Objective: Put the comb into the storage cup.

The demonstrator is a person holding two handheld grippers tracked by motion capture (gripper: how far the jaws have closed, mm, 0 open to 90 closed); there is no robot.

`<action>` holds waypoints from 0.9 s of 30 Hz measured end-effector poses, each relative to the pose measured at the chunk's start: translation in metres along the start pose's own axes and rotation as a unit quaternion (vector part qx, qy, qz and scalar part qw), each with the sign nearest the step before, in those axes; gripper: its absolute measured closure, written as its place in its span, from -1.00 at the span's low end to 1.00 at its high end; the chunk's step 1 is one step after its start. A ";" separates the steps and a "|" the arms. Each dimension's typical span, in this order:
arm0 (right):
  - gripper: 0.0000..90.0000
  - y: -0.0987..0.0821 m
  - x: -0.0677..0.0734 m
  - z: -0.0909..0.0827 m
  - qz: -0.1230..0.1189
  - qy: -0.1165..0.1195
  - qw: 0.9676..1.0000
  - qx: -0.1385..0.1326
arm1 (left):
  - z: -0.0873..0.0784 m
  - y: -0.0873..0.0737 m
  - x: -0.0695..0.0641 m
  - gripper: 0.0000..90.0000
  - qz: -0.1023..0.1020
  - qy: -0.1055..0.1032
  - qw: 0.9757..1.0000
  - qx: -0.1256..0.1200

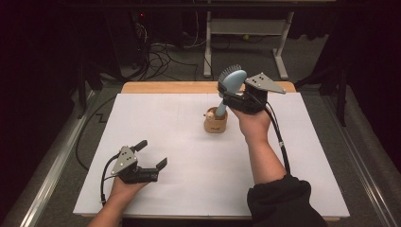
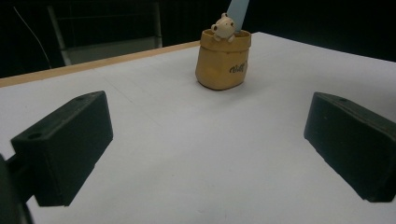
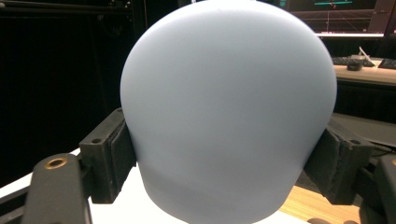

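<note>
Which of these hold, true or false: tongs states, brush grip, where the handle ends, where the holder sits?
1. The right tongs are clamped on the light blue brush. True: in the right gripper view both pads press on the brush head's sides.
2. The left tongs hold the yellow holder. False: their jaws stand open with nothing between them, well short of the holder.
3. The brush handle's lower end is down in the holder. True.
4. The holder lies tipped on its side. False: it stands upright on the white table.
5. A small bear figure sits at the holder's rim. True.
</note>
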State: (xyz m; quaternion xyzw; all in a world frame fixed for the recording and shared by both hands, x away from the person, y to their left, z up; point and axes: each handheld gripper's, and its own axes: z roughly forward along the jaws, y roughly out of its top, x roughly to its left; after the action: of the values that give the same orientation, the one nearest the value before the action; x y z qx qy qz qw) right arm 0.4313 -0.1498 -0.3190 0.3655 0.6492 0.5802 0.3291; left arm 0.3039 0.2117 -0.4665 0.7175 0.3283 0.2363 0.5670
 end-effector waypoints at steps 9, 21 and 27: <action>-0.54 -0.010 0.003 0.010 0.007 0.004 1.000 0.010 | -0.001 0.000 0.001 -0.96 -0.002 0.000 1.000 0.002; -0.54 -0.026 0.007 0.022 0.011 0.008 1.000 0.025 | -0.001 0.000 0.001 -0.96 -0.002 -0.001 1.000 0.001; -0.54 -0.033 0.007 0.027 0.014 0.009 0.999 0.028 | -0.001 0.000 0.001 -0.96 -0.004 -0.001 1.000 0.002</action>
State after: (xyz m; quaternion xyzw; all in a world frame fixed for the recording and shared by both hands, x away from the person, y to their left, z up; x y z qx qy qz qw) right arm 0.4477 -0.1313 -0.3546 0.3786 0.6627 0.5699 0.3045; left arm 0.3039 0.2126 -0.4666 0.7174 0.3309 0.2333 0.5669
